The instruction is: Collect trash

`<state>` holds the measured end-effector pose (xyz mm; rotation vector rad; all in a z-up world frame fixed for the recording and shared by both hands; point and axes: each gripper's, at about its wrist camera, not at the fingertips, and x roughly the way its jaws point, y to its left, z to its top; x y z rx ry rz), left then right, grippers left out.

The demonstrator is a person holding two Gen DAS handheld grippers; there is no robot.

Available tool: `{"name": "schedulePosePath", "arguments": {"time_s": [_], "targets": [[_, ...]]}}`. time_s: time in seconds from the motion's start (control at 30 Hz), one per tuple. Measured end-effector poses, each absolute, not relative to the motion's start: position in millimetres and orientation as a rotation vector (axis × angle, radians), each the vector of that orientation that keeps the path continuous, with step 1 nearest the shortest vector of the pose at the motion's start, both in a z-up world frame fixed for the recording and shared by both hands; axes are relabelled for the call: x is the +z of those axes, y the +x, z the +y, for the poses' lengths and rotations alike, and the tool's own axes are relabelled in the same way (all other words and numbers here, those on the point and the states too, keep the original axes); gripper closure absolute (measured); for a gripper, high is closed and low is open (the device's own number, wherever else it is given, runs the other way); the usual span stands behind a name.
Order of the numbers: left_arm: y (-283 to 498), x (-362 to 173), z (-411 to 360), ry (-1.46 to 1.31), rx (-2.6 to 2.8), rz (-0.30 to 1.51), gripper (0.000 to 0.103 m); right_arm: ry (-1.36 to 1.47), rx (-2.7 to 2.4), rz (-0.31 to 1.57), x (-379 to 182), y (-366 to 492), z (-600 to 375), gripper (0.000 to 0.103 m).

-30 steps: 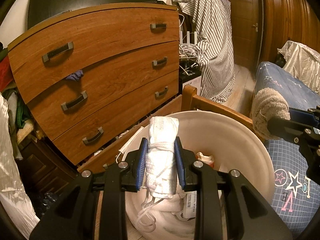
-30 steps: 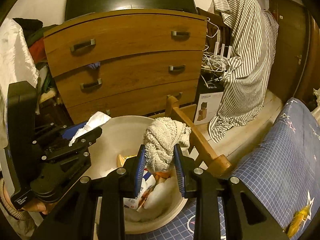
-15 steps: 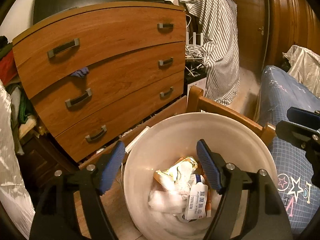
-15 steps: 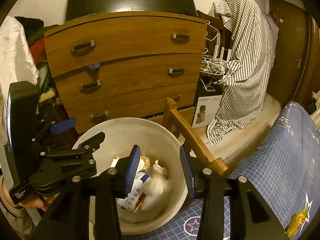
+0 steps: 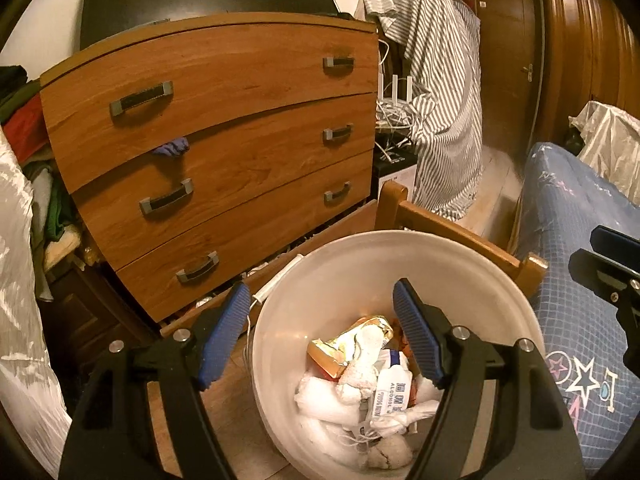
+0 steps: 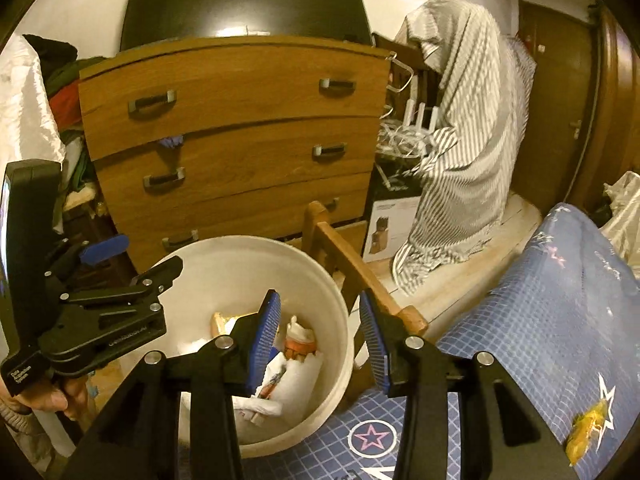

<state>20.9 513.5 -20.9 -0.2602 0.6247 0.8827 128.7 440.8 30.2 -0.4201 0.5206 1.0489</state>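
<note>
1. The yellow wrapper (image 6: 585,432) lies crumpled on the blue star-patterned bedcover (image 6: 560,300), near that cover's lower right edge in the right wrist view; it looks like the only trash not yet binned.
2. Its long axis runs slantwise, from lower left up to upper right.
3. The right gripper (image 6: 320,332) is much the nearer: the wrapper lies to the right of its jaws and lower in the frame, well apart from them.
4. Those jaws have just been opening and stand released, nothing between them.
5. The left gripper (image 5: 320,332) hangs over the white bin (image 5: 280,360), jaws spread and empty.
6. The bin, against the bedcover's edge beside the wooden bed frame (image 6: 360,272), holds the collected trash (image 5: 360,384).
7. Judgement: the right hand must swing rightward.
</note>
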Motion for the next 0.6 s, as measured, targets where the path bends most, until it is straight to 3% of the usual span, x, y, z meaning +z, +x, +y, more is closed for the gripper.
{"name": "schedulePosePath", "arguments": {"time_s": [0.13,0.23,0.43,0.6], "targets": [[12,-17,503,-0.272,0.904,0.59,0.032,-0.382,0.984,0.42,41,117,416,0.057],[4,-13,487,-0.281,0.907,0.553,0.026,-0.332,0.933,0.328,50,106,387,0.033],[-14,-6,451,-0.271,0.885,0.5,0.021,-0.299,0.887,0.26,56,85,322,0.029],[-25,-5,427,-0.276,0.894,0.503,0.013,-0.267,0.856,0.329,50,74,270,0.018]]}}
